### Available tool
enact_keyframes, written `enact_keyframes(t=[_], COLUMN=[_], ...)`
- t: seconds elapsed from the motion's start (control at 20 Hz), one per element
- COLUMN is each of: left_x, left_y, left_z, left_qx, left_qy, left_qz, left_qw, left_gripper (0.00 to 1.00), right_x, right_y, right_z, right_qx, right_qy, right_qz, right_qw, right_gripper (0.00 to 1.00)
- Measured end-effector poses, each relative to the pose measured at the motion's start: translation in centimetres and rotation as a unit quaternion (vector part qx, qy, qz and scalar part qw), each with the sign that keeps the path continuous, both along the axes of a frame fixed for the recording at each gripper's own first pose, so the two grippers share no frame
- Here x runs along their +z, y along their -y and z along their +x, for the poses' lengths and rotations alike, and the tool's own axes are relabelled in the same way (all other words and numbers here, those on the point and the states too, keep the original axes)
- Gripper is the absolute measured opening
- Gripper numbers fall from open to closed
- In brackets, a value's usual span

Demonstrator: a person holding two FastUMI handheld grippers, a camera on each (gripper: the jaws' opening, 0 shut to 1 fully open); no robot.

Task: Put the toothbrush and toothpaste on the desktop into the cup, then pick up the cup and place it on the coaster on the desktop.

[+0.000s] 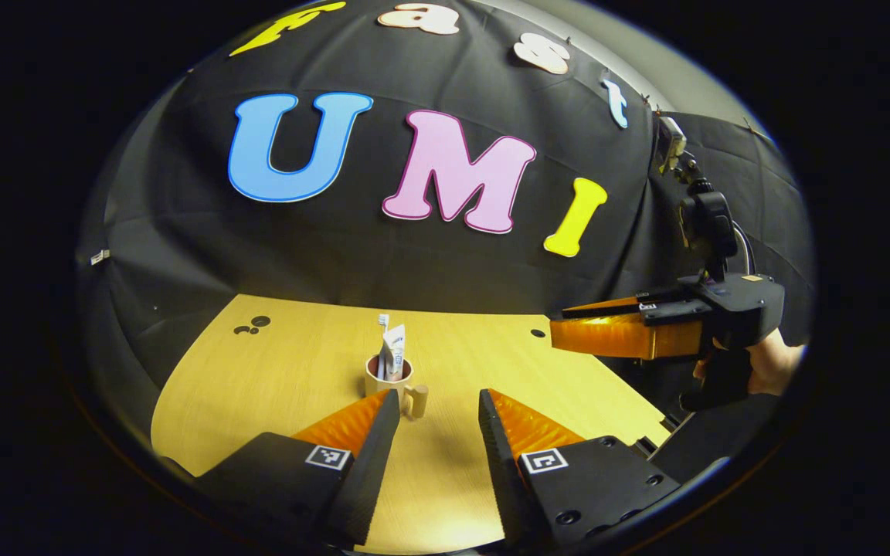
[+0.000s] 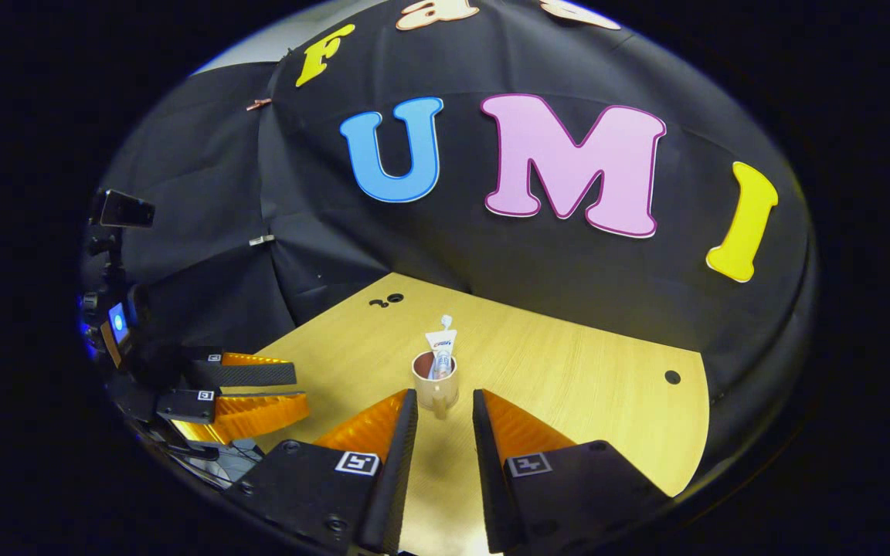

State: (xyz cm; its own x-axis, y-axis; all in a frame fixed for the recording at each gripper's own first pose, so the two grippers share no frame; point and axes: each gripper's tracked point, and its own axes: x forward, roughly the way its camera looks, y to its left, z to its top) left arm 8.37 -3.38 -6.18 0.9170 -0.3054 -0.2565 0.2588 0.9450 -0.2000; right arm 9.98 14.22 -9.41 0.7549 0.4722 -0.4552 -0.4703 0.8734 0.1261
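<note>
Standing upright in the cup [image 1: 388,381] on your bench [image 1: 275,386], toothbrush [image 1: 383,321] and toothpaste [image 1: 395,347] point upward; cup sits just ahead of both tongs, left [image 1: 436,421] and right [image 2: 445,421], each parted, empty.

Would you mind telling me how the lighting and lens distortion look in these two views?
Left gripper view: the fisheye bows the table edge; the cup is sharp and evenly lit, and the right tool catches a bright glare patch. Right gripper view: the same curving, the cup is crisp, and the left side falls into dimness.
</note>
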Motion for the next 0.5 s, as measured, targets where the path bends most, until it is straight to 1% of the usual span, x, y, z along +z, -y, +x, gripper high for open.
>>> enact_keyframes(t=[0.05, 0.15, 0.35, 0.5], left_x=[-0.2, -0.1, -0.4, -0.4], left_y=[0.2, 0.5, 0.7, 0.6], left_z=[-0.2, -0.6, -1.4, -1.9], left_qx=[0.0, -0.001, -0.002, 0.0], left_qy=[-0.001, -0.002, -0.004, -0.001], left_qz=[0.001, 0.004, 0.01, 0.014], left_qw=[1.0, 1.0, 1.0, 1.0], left_gripper=[0.66, 0.66, 0.66, 0.66], right_x=[0.1, 0.2, 0.3, 0.3], right_y=[0.1, 0.3, 0.5, 0.1], right_z=[-0.4, -1.2, -2.6, -3.4], right_qx=[0.0, -0.002, -0.008, -0.004], right_qy=[0.004, 0.006, 0.004, 0.008], right_qz=[0.004, 0.007, 0.019, 0.028], right_qw=[1.0, 1.0, 1.0, 1.0], right_gripper=[0.46, 0.45, 0.45, 0.46])
